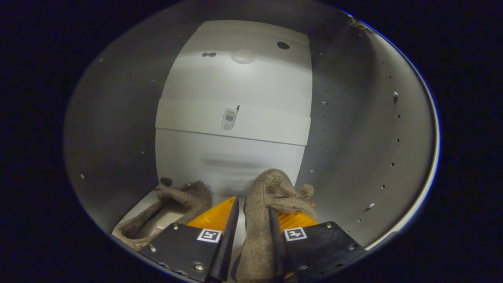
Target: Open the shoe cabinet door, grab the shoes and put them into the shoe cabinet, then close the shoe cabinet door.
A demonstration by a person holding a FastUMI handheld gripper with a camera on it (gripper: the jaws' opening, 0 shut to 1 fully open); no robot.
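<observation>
Tool (253, 232) clamped on fuzzy brown shoe (267, 204) inside cabinet (353, 129), its mate (173, 208) alongside.

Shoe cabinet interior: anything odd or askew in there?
Nothing looks damaged. One brown shoe lies on the cabinet floor beside the fingers, angled rather than straight. The hand-held gripper holds the second shoe between its fingers.

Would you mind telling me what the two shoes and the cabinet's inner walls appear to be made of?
Shoe between the fingers and shoe lying beside it: fuzzy brown knit or felt, matte, with pompoms. Cabinet wall: smooth pale panel, probably laminated board, with rows of shelf-pin holes. Gripper seems shut on the shoe.
</observation>
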